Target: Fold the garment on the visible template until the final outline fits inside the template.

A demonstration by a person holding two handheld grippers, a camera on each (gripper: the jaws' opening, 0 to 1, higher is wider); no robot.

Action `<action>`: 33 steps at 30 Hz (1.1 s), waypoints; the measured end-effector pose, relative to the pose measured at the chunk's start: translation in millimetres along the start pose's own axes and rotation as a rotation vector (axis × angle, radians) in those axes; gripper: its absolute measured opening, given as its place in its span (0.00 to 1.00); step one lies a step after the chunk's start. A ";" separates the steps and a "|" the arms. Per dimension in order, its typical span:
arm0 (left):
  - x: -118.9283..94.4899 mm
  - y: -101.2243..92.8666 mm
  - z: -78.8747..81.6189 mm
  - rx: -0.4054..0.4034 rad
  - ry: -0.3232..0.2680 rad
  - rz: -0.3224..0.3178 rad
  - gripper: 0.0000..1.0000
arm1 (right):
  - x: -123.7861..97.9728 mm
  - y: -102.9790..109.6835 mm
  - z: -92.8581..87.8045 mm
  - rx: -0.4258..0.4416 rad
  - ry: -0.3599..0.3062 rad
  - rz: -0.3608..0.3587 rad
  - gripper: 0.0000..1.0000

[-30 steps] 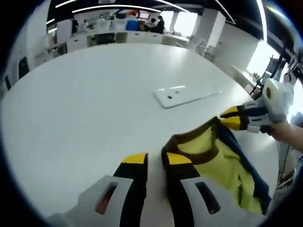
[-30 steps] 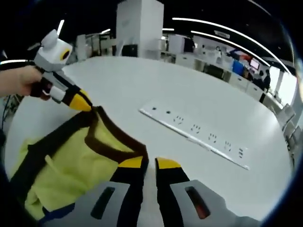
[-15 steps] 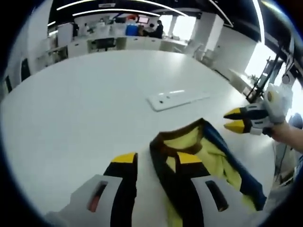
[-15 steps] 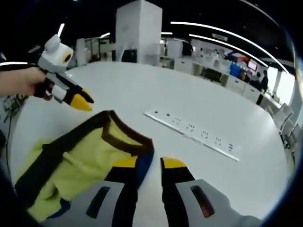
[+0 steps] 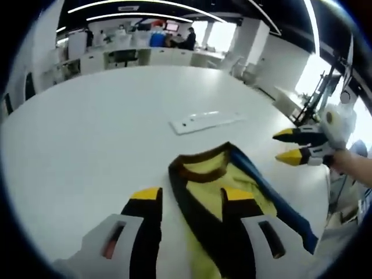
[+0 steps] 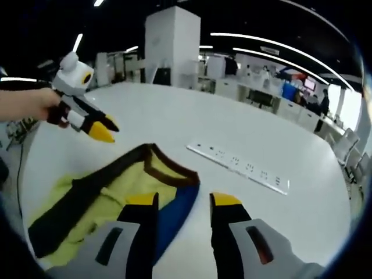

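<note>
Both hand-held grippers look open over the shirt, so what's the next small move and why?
Probably lower the left hand-held gripper onto the yellow shirt's brown collar and close: both jaws stand open, the right hand-held gripper holds nothing, and the shirt lies rumpled on the white table.

Open office, ceiling light strips (image 6: 279,49), desks (image 5: 145,49).

I see a soft yellow cloth garment (image 5: 232,186) with a dark brown collar band and a blue panel along one side; in the right gripper view the same garment (image 6: 104,200) shows a dark brown strip across the yellow. It lies on a plain white round table (image 5: 87,128). My left gripper (image 5: 192,200) has black jaws with yellow tips on grey bodies, as does my right gripper (image 6: 183,203). The long flat power strip (image 6: 238,167) is white with small dark sockets.
</note>
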State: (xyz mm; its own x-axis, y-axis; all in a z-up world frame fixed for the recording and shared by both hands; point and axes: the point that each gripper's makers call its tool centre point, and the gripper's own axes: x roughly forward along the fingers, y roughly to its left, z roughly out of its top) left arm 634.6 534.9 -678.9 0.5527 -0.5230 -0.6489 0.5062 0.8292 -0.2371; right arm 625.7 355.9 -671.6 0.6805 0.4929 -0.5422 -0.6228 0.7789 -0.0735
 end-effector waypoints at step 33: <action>-86.2 -68.2 -64.3 0.024 0.014 -0.072 0.84 | -95.6 57.0 -17.2 0.119 -0.046 0.022 0.81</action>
State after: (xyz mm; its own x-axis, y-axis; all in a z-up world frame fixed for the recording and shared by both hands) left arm 509.9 536.2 -653.3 0.5052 -0.5781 -0.6408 0.5599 0.7846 -0.2663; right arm 518.4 346.5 -638.3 0.6856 0.5259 -0.5034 -0.5899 0.8065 0.0393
